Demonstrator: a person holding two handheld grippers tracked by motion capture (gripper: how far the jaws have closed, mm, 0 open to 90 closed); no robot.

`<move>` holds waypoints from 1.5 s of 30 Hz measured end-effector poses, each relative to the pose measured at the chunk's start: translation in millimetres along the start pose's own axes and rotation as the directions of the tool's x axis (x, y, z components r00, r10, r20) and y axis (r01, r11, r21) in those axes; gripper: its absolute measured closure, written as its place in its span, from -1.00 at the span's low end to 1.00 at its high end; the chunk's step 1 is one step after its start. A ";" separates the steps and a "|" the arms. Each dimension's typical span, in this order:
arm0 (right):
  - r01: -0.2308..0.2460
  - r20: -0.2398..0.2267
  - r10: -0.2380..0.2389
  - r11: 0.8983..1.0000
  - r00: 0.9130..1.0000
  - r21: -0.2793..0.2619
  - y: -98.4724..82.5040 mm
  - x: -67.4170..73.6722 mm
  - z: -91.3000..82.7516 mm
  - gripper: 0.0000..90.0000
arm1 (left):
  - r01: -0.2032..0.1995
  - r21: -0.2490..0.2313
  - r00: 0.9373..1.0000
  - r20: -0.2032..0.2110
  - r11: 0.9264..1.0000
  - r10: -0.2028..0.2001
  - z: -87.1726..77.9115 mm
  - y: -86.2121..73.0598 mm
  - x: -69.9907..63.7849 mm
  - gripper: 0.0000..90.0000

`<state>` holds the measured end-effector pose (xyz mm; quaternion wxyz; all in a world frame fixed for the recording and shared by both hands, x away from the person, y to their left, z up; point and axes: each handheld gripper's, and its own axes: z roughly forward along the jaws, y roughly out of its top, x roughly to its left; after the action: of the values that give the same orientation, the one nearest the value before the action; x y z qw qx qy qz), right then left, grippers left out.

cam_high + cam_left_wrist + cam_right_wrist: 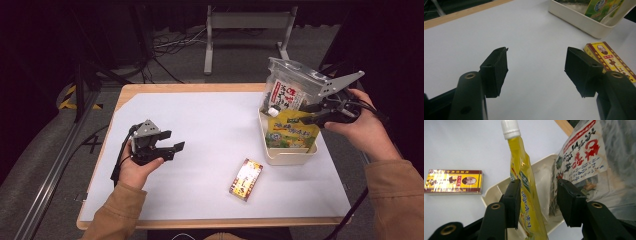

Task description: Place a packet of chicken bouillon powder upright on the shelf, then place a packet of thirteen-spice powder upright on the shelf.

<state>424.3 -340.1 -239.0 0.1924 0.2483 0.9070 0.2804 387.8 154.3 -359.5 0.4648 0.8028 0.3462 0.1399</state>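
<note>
A yellow spouted pouch (290, 131) with a white cap stands upright in a cream bin (292, 156) at the table's right. A clear bag (287, 95) with a red-lettered label leans behind it in the same bin. My right gripper (307, 114) reaches in from the right. In the right gripper view the pouch (524, 170) stands between the right gripper's (537, 195) parted jaws, with a gap to the right pad. My left gripper (172, 140) hovers open and empty over the left of the table, and the left gripper view shows bare table between the left gripper's (536, 67) jaws.
A flat yellow-and-red box (246, 179) lies on the white sheet in front of the bin, near the front edge. It also lies just right of my left jaws as the box (611, 60). A metal stand and cables sit beyond the table's far edge.
</note>
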 end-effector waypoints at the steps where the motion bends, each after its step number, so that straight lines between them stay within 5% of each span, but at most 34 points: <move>1: 0.001 0.004 -0.001 1.000 1.000 -0.006 1.1 1.4 -1.9 0.21 | -0.003 0.008 1.000 0.005 1.000 0.003 0.9 0.1 -0.6 -0.21; 11: -0.003 0.053 0.006 0.997 0.999 -0.073 7.6 17.0 -22.9 0.16 | -0.031 0.034 0.999 0.019 0.999 0.031 4.3 2.2 -10.0 -0.21; 28: -0.056 0.018 0.060 0.984 0.998 -0.170 6.5 42.0 -44.1 0.10 | -0.042 0.086 0.994 0.105 0.995 0.033 17.3 6.3 -35.3 -0.29; 31: -0.062 0.016 0.066 0.982 0.998 -0.179 4.6 45.7 -46.2 0.08 | -0.026 0.085 0.991 0.134 0.996 0.014 20.8 7.3 -41.7 -0.30; 38: -0.086 0.005 0.089 0.974 0.996 -0.212 -2.8 53.4 -47.5 0.04 | -0.064 0.110 0.985 0.165 0.992 0.045 30.7 10.3 -59.1 -0.31; 45: -0.107 0.000 0.110 0.968 0.994 -0.228 -10.2 58.8 -46.6 0.01 | -0.048 0.142 0.977 0.213 0.989 0.016 42.6 14.0 -71.3 -0.35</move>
<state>350.8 -333.9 -221.6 0.2095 0.2758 0.8528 0.3909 365.7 73.1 -363.3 0.4363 0.8506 0.2912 0.0354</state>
